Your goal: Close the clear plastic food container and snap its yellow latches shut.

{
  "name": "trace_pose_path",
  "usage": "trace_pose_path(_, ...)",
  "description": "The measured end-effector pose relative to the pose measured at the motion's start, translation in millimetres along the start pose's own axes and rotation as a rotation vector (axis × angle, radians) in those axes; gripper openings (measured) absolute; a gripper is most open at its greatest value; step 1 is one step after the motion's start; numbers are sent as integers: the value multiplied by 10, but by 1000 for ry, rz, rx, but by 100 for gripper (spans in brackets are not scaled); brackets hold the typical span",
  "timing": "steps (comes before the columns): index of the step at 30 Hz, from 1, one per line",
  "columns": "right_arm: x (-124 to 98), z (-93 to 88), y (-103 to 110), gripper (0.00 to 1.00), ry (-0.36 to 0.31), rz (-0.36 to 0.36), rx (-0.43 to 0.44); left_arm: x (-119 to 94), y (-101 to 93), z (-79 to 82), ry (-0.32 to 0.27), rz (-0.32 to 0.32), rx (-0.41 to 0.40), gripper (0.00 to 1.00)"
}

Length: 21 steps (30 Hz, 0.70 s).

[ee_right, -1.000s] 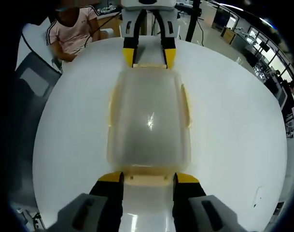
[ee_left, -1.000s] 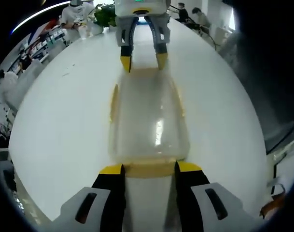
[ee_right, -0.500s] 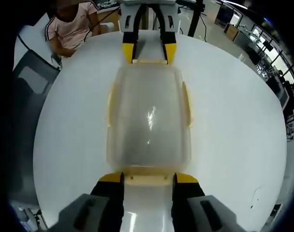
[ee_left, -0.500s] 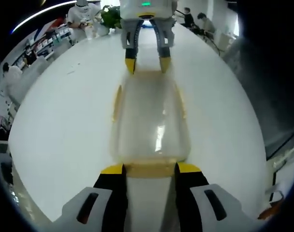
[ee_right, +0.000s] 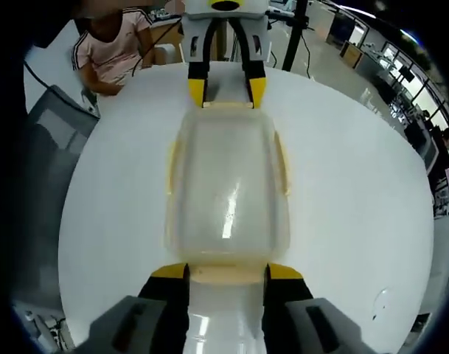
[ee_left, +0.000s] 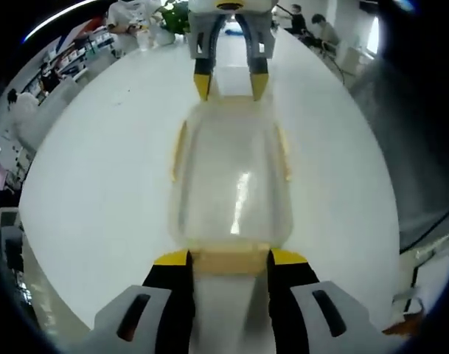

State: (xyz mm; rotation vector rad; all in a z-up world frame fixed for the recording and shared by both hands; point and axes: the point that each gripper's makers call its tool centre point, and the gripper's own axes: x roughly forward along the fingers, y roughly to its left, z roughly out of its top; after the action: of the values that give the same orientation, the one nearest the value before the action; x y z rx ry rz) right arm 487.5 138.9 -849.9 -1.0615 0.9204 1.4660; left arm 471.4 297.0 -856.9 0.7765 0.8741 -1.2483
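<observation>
2 grippers flank the container [ee_left: 231, 177] on the white table [ee_left: 99, 184], jaws spread either side of its end latches. Latch engagement unclear; lid sits on, hazy, yellow-edged.

Left gripper [ee_left: 229, 259], right gripper [ee_right: 226, 273].

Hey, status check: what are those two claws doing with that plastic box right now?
Left gripper and right gripper, jaws open, sit at opposite ends of the container. Lid on; end latch between left jaws. White table around it bare.

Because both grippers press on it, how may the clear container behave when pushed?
The clear plastic food container looks empty, so probably light. On the smooth white table it might slide, though the left gripper and right gripper brace opposite ends.
</observation>
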Motion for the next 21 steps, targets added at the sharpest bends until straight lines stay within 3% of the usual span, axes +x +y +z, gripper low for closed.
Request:
trace_pose_path(6, -241, 24, -11, 36, 1, -22, -23, -231, 39, 140, -20, 21, -12, 35)
trace_pose_path(13, -601, 80, -27, 36, -38, -27, -27, -605, 42, 407, -29, 58, 9, 35)
trace_pose_path(21, -613, 89, 10, 36, -36, -37, -38, -617, -20, 453, -17, 65, 7, 35)
